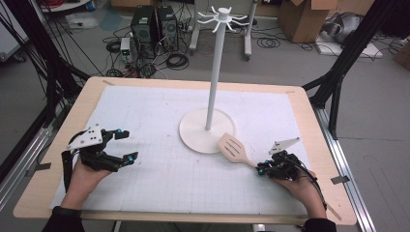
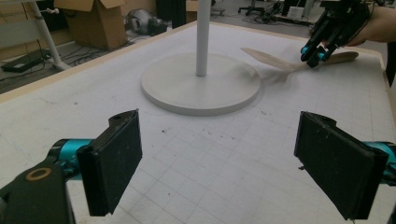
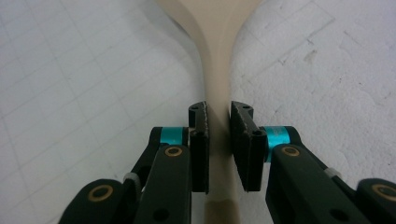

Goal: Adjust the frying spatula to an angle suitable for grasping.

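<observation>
Nearest the person, at about eight o'clock on the table, the left gripper rests with its jaws spread wide and nothing between them; in the left gripper view its two black pads frame bare grid mat. At about four o'clock the right gripper has its jaws pinched on the neck of the wooden spatula, and the right gripper view shows both pads pressed flat against the narrow handle just behind where it flares into the blade. The spatula lies low over the mat, its long axis running from the jaws toward ten o'clock, slotted blade leading and its tip just beside the stand's round base. Beyond it, near the table's centre, the white pole rises to a crown of hooks at twelve o'clock. The right hand is plainly the nearer one. My judgement is that hanging the spatula would call for lifting it and bringing the handle end up to a hook, well above the present grip.
</observation>
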`<move>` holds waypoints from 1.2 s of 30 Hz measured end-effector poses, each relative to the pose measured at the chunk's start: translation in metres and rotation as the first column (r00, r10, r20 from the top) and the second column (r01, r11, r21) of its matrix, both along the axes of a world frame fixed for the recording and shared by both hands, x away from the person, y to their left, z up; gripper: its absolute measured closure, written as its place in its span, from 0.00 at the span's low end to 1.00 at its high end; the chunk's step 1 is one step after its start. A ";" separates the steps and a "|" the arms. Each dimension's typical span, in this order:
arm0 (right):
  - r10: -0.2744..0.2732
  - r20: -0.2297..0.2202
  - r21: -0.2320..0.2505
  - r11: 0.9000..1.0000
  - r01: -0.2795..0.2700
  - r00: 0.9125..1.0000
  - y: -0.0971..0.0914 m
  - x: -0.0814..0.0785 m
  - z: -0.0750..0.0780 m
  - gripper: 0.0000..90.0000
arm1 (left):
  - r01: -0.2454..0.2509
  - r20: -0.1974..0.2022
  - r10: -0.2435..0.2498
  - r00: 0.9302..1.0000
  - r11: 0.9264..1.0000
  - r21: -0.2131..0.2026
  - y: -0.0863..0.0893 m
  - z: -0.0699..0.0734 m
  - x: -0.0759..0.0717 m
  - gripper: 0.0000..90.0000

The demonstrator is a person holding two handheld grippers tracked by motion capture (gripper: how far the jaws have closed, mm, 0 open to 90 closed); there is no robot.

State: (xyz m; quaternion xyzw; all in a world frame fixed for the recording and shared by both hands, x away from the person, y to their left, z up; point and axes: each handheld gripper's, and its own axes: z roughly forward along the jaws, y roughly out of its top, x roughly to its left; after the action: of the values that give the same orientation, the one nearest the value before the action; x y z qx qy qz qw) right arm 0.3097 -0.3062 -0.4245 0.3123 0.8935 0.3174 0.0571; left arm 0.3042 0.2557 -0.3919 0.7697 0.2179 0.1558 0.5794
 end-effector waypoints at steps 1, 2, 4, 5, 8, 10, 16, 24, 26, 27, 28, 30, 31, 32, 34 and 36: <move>0.001 0.008 0.007 1.000 -0.001 1.000 0.000 -0.001 0.002 0.87 | -0.001 0.000 0.001 1.000 1.000 -0.001 0.000 0.000 0.000 0.17; 0.002 0.012 0.015 1.000 -0.002 1.000 -0.001 -0.002 0.003 0.87 | 0.001 0.002 -0.001 1.000 1.000 -0.002 0.000 0.000 0.000 0.17; 0.012 0.022 0.039 0.999 -0.013 1.000 0.000 -0.004 0.005 0.87 | -0.001 0.002 0.001 1.000 1.000 0.002 0.000 0.001 0.000 0.17; 0.020 0.032 0.047 0.999 -0.021 0.999 0.001 -0.005 0.007 0.87 | -0.001 0.004 0.001 1.000 1.000 0.001 0.001 0.001 0.000 0.17; 0.045 0.043 0.048 0.998 -0.047 0.998 0.007 -0.007 0.012 0.87 | 0.000 0.008 0.000 1.000 1.000 -0.005 0.003 0.003 -0.001 0.17; 0.073 0.056 0.042 0.996 -0.075 0.996 0.017 -0.008 0.018 0.87 | 0.000 0.010 0.000 1.000 1.000 -0.007 0.006 0.006 -0.002 0.17; 0.164 0.080 0.032 0.985 -0.167 0.983 0.051 -0.008 0.031 0.87 | 0.003 0.022 -0.003 1.000 1.000 -0.017 0.015 0.012 -0.005 0.17; 0.306 0.075 0.004 0.952 -0.307 0.949 0.108 -0.002 0.033 0.86 | 0.028 0.039 -0.027 0.999 0.999 -0.030 0.019 0.018 -0.009 0.17; 0.346 0.079 -0.004 0.938 -0.347 0.935 0.122 0.000 0.031 0.86 | 0.034 0.039 -0.033 0.999 0.999 -0.029 0.018 0.018 -0.009 0.17; 0.364 0.074 0.000 0.931 -0.365 0.928 0.129 0.001 0.029 0.86 | 0.035 0.040 -0.034 0.999 0.999 -0.028 0.017 0.018 -0.009 0.17; 0.374 0.074 0.003 0.927 -0.375 0.924 0.134 0.002 0.029 0.86 | 0.037 0.041 -0.036 0.999 0.999 -0.029 0.017 0.018 -0.009 0.17; 0.403 0.075 0.009 0.914 -0.405 0.912 0.145 0.004 0.026 0.86 | 0.039 0.039 -0.038 0.999 0.999 -0.027 0.016 0.018 -0.009 0.17; 0.418 0.070 0.008 0.908 -0.420 0.906 0.153 0.005 0.024 0.86 | 0.042 0.038 -0.041 0.998 0.999 -0.027 0.016 0.018 -0.010 0.17; 0.426 0.071 0.000 0.904 -0.427 0.902 0.157 0.006 0.023 0.86 | 0.042 0.038 -0.041 0.998 0.999 -0.027 0.016 0.018 -0.010 0.17; 0.451 0.059 -0.016 0.892 -0.451 0.891 0.171 0.007 0.021 0.86 | 0.049 0.038 -0.049 0.998 0.999 -0.023 0.015 0.018 -0.010 0.17; 0.471 0.054 -0.029 0.882 -0.470 0.880 0.181 0.007 0.019 0.86 | 0.053 0.036 -0.052 0.998 0.998 -0.025 0.014 0.017 -0.010 0.17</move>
State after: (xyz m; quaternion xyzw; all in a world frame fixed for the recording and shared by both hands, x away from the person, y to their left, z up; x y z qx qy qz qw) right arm 0.3168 -0.1257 -0.4056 0.0762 0.9429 0.3241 0.0073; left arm 0.2941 0.2702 -0.3746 0.7647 0.1894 0.1515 0.5970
